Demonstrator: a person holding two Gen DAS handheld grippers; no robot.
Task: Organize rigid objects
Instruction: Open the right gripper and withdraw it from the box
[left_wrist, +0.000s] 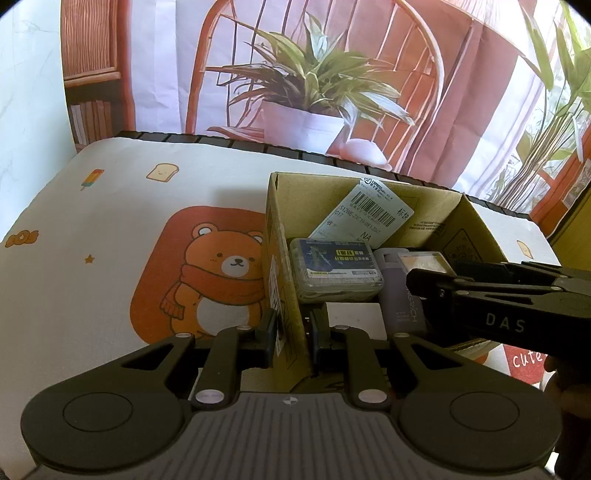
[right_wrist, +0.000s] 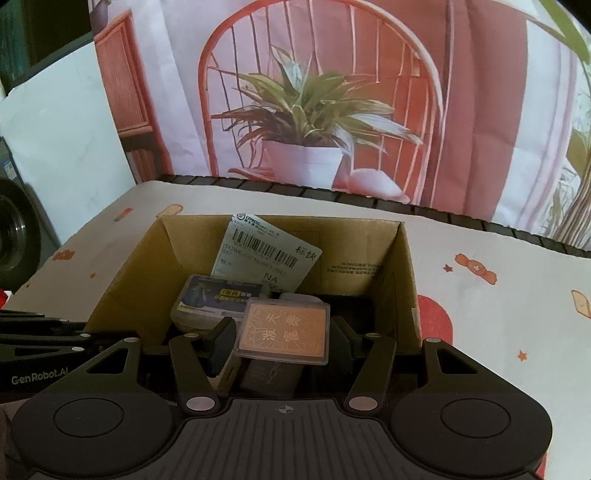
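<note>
An open cardboard box (left_wrist: 439, 210) stands on the table. My left gripper (left_wrist: 291, 339) is shut on its near left wall, one finger inside and one outside. My right gripper (right_wrist: 282, 343) hangs over the box's near part, shut on a clear flat case (right_wrist: 282, 328) with a copper-coloured card face. In the left wrist view it comes in from the right (left_wrist: 436, 275) with the case (left_wrist: 424, 263) at its tip. Inside the box lie a clear tub with a blue label (left_wrist: 336, 273), a grey-purple bottle (left_wrist: 399, 306) and a white item (left_wrist: 354, 317).
A shipping label (right_wrist: 269, 254) leans on the box's far wall. The tablecloth (left_wrist: 92, 295) has a bear print (left_wrist: 225, 280) left of the box. A dark slatted edge (right_wrist: 332, 194) ends the table at the back, under a printed backdrop (right_wrist: 306, 110).
</note>
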